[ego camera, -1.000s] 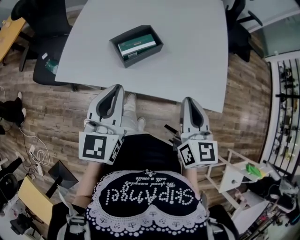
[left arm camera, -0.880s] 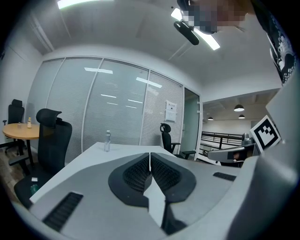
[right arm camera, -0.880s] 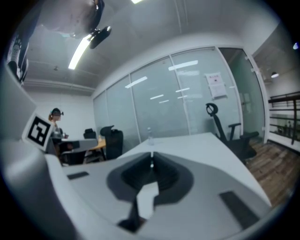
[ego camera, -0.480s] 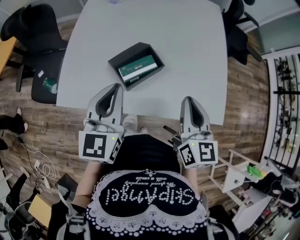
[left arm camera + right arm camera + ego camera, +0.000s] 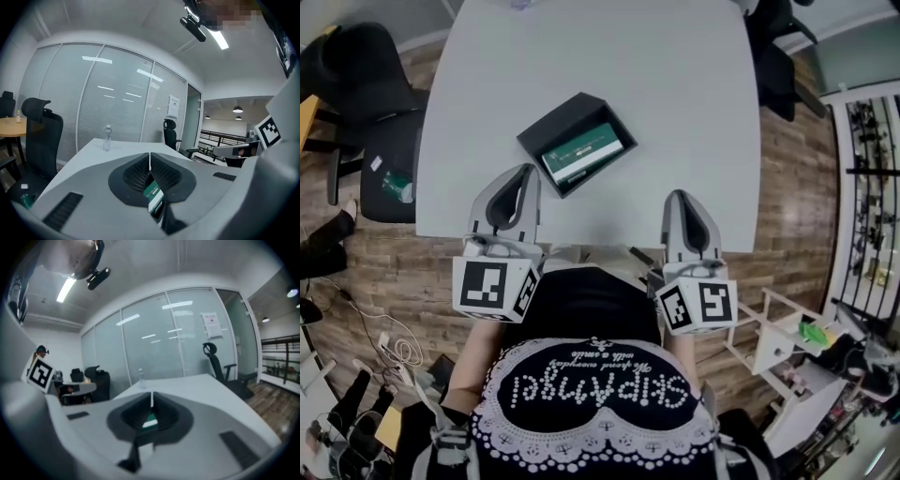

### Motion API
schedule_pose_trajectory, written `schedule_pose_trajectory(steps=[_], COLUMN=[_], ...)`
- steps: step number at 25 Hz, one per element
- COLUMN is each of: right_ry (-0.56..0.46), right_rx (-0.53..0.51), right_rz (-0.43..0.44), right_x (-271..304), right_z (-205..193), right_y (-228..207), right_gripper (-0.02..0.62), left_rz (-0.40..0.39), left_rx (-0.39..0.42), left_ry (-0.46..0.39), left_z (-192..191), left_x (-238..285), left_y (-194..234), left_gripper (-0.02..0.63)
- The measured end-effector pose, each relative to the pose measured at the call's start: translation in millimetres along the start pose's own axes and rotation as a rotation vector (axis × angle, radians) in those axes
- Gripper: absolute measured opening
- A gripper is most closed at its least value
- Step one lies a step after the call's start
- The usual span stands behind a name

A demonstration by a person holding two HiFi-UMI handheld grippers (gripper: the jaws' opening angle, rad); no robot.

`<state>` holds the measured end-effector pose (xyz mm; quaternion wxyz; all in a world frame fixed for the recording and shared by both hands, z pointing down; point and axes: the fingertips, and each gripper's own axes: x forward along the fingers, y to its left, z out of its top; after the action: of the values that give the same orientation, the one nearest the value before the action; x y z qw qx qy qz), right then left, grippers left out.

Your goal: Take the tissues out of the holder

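Hovering at the near edge of the white table (image 5: 675,94), the left gripper (image 5: 526,170) is holding its jaws pressed fully together on nothing. The green tissues (image 5: 581,156) are lying in the black holder (image 5: 546,130) just ahead, untouched. The right gripper (image 5: 678,195) is also pointing at the table, closed tight and empty. Its own view is coming through blurred, with the jaws hiding most of the pack.

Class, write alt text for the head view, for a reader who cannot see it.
Seen from above, a person holds the left gripper and right gripper, both shut and empty, at the near edge of a white table. Just beyond the left one sits an open black holder with a green tissue pack inside.
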<state>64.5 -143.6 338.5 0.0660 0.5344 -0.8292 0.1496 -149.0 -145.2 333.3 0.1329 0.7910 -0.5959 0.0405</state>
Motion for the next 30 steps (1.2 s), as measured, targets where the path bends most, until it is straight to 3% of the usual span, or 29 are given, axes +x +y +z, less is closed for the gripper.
schedule_pose_trajectory(steps=[12,30], right_ry=[0.035,0.052], right_rx=[-0.002,-0.017], right_rz=[0.028,0.110], right_x=[20.0,30.8], right_z=[-3.3,8.8], right_y=[7.4,-8.9], right_gripper=[0.035,0.035], left_rz=[-0.005,0.071], left_rx=[-0.024,-0.043], left_ry=[-0.002,-0.007], left_z=[-2.1,3.9], left_x=[3.7,9.4], left_y=[13.5,0.1], left_gripper=[0.032,0.032])
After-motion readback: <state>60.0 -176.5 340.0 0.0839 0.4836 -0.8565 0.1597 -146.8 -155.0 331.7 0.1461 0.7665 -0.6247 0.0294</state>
